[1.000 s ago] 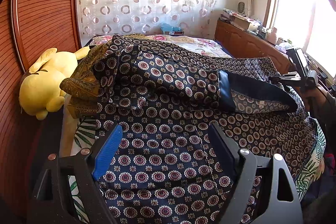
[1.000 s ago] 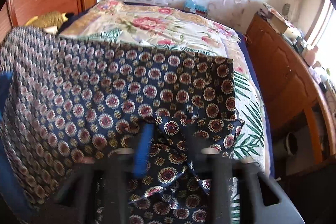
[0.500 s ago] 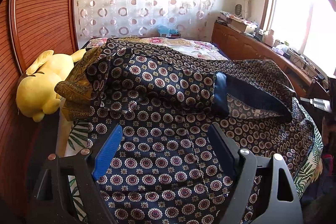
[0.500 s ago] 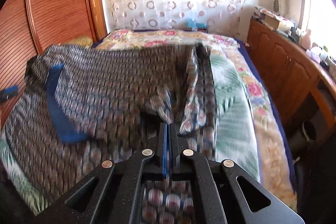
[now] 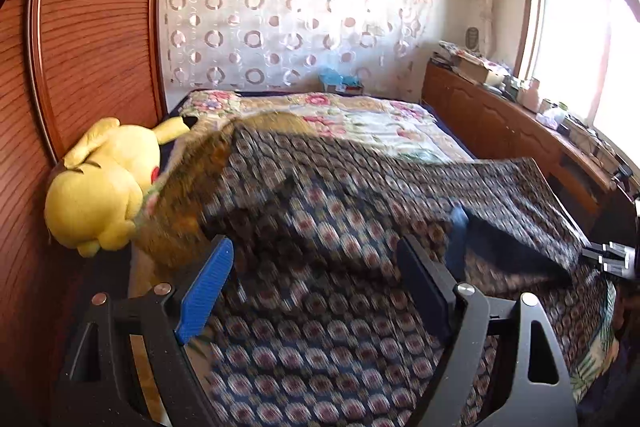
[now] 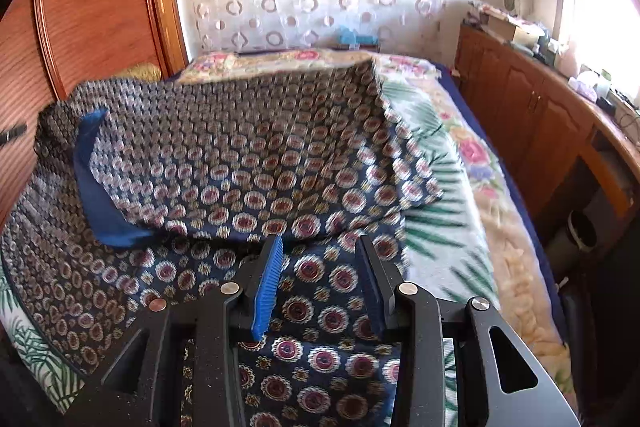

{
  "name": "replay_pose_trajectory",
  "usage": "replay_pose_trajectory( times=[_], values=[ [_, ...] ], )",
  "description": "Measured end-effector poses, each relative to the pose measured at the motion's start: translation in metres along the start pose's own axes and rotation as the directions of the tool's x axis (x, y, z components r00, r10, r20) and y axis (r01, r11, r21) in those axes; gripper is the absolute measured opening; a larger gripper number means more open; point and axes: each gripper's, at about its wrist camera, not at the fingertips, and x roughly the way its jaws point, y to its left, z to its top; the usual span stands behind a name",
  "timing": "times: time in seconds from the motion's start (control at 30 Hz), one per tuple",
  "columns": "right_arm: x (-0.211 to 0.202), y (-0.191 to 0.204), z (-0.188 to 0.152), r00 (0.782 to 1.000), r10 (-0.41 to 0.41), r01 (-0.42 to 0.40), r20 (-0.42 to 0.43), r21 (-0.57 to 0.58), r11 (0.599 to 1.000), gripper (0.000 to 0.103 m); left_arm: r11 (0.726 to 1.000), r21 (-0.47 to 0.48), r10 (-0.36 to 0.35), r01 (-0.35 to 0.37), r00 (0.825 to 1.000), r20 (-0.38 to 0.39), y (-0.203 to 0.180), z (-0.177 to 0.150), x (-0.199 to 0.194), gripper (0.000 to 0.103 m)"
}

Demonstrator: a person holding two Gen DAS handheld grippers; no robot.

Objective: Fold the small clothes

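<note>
A navy garment with round medallion print lies on the bed, one part folded over so its plain blue lining edge shows at the left. My right gripper hovers just over the near edge of the folded part; its jaws are opening and nothing is pinched between them. In the left wrist view the same garment fills the foreground, blurred. My left gripper stands open above it, holding nothing. The right gripper's tip shows at that view's right edge.
A yellow plush toy sits by the wooden wardrobe at the left. The floral bedspread is bare to the right. A wooden cabinet with clutter runs along the right wall under the window.
My right gripper carried a pinched garment part leftward, then let it go; its jaws have parted. The fold now lies flat. My left gripper lifted and drew back, staying open.
</note>
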Motion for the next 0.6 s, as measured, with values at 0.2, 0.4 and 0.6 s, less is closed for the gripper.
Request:
replay_pose_trajectory(
  times=[0.2,0.4,0.6],
  values=[
    [0.021,-0.008,0.008,0.999,0.004,-0.004,-0.039,0.007,1.0,0.039,0.999,-0.024,0.023,-0.024,1.0,-0.013,0.016,0.03,0.02,0.084],
    [0.023,0.007,0.003,0.998,-0.048,0.047,-0.031,-0.039,0.998,0.039,0.996,-0.08,0.022,-0.025,0.999,-0.039,0.031,0.045,0.041,0.084],
    [0.03,0.008,0.003,0.999,-0.027,0.027,-0.032,-0.021,0.999,0.04,0.99,-0.106,0.082,-0.091,0.992,-0.092,0.047,0.053,0.058,0.084]
  ],
)
